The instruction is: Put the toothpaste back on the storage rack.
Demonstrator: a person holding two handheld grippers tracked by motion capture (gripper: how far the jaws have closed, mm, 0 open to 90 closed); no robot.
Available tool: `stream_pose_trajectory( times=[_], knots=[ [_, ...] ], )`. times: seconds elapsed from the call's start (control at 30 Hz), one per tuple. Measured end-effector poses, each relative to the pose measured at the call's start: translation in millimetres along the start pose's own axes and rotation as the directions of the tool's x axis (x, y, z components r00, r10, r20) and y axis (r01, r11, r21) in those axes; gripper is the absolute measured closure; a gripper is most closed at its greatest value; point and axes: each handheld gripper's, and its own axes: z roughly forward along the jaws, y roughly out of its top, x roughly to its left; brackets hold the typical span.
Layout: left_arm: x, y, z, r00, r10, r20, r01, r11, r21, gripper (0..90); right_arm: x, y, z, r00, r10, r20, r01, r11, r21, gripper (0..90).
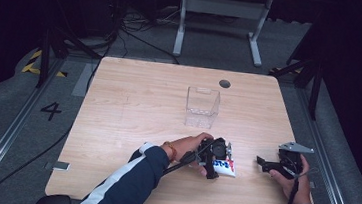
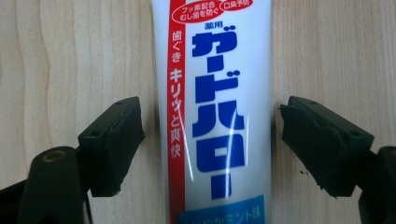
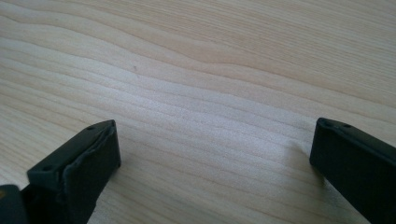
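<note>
A white toothpaste tube (image 2: 215, 112) with blue and red Japanese lettering lies flat on the wooden table (image 1: 133, 112). My left gripper (image 2: 212, 140) hovers right over the tube, open, one jaw on each side with a gap to the tube. In the high view the tube (image 1: 225, 166) lies near the front edge under the left gripper (image 1: 218, 153). My right gripper (image 1: 263, 163) rests to the tube's right, open and pointing left. In the right gripper view its jaws (image 3: 212, 154) stand wide apart over bare wood.
A clear plastic box (image 1: 202, 107) stands upright and empty at mid-table, behind the left hand. A dark round hole (image 1: 225, 83) sits near the table's far edge. Cables and a white desk frame (image 1: 222, 15) lie on the floor beyond the table.
</note>
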Motion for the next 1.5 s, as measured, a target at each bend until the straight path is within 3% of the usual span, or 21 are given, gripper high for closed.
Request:
stream_pose_trajectory(
  times=[0.13, 0.27, 0.3, 0.63, 0.8, 1.1, 1.27, 1.5],
  knots=[
    [1.8, 4.5, 0.0, 0.9999, -0.007, -0.012, 0.007, 1.0000, 0.001, 26.3, -0.1, 0.0, 0.0, 1.0000, -0.001, -0.001, 0.001, 1.0000, 0.000, 1.8],
    [4.4, 6.8, -0.3, 0.9998, -0.018, 0.012, 0.018, 0.9998, 0.005, 32.7, -0.2, 0.0, 0.0, 1.0000, -0.002, -0.002, 0.002, 1.0000, 0.000, 1.8],
    [3.1, 7.9, -1.3, 0.9999, -0.009, 0.012, 0.009, 0.9999, 0.012, 39.3, -0.2, 0.0, 0.0, 1.0000, -0.002, -0.003, 0.002, 1.0000, 0.000, 1.8],
    [0.8, 7.4, -3.4, 0.9998, -0.015, 0.014, 0.014, 0.9998, 0.012, 48.7, -0.3, 0.0, 0.0, 1.0000, -0.003, -0.003, 0.003, 1.0000, -0.001, 1.9],
    [1.1, 3.9, -9.3, 0.9996, -0.026, 0.008, 0.026, 0.9996, -0.011, 56.5, -0.2, 0.1, 0.0, 1.0000, -0.002, -0.003, 0.002, 1.0000, 0.000, 1.9],
    [3.9, -13.1, -33.9, 0.9974, -0.072, -0.004, 0.072, 0.9940, -0.083, 61.5, -0.3, -0.1, -0.1, 1.0000, -0.005, -0.005, 0.005, 1.0000, -0.001, 1.9],
    [4.4, -27.0, -50.1, 0.9959, -0.088, -0.024, 0.083, 0.9871, -0.136, 63.2, -0.3, -0.2, -0.1, 1.0000, -0.005, -0.005, 0.005, 1.0000, -0.001, 1.9],
    [7.1, -43.9, -74.2, 0.9893, -0.137, -0.050, 0.121, 0.9620, -0.245, 64.8, -0.2, -0.1, -0.2, 1.0000, -0.005, -0.005, 0.005, 1.0000, -0.001, 1.9]
  ],
)
